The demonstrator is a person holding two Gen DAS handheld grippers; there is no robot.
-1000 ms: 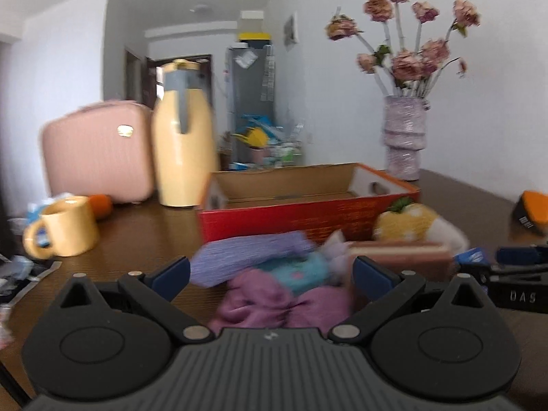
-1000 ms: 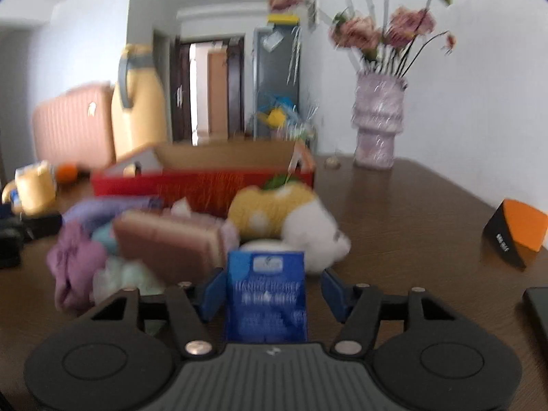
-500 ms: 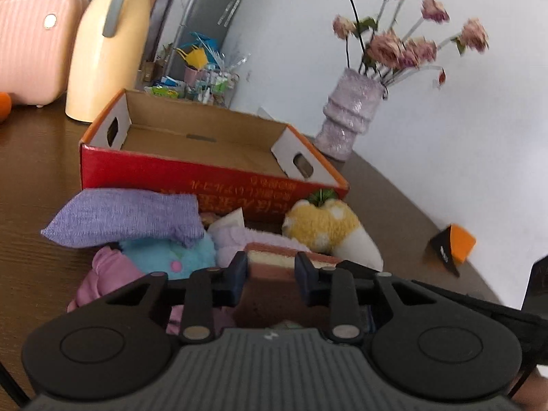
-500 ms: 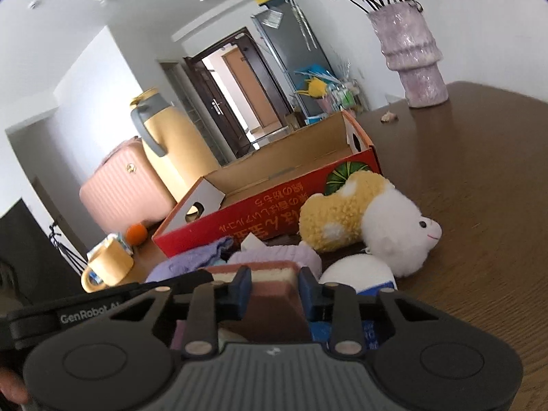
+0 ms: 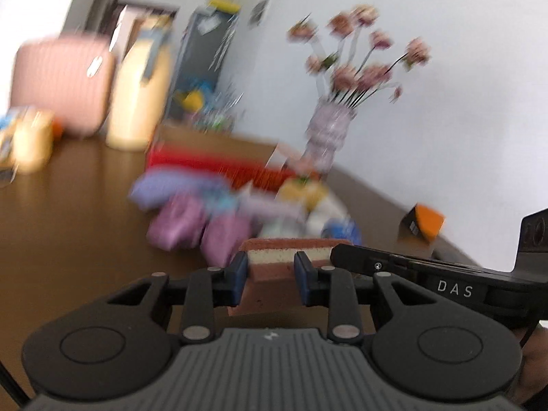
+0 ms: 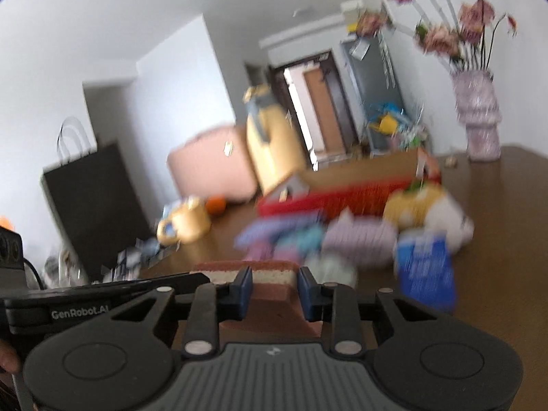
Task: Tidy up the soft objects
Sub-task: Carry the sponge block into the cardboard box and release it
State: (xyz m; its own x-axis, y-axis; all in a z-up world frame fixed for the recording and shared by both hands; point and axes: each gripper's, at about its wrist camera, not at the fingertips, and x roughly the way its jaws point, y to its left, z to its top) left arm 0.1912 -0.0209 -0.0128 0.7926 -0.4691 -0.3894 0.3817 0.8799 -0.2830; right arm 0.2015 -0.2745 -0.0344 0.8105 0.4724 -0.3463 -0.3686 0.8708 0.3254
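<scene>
Both grippers grip the same brown-and-cream layered sponge block, one at each end

Left gripper: jaws narrow, blue pads pressed on the block's sides; cream band sits level between them. Right gripper's black arm crosses in from the right side of this view, its tip against the block's far end

Right gripper: jaws narrow, pads squeezing the block too. Left gripper's arm comes in from the left here

Block is held clear of the brown table, on the near side of the pile

Pile of soft things, blurred: lilac cloth, pink-purple bundle, yellow-and-white plush toy, small blue packet upright in front of the toy. All lie just before the red cardboard box, which stands open

Behind the box: yellow jug, pink case, yellow mug with an orange fruit next to it. Vase of dried flowers at the table's far right. Orange-and-black wedge on the table at right in the left view. Black paper bag off to the left

Background heavily smeared; fine detail of the pile not readable
</scene>
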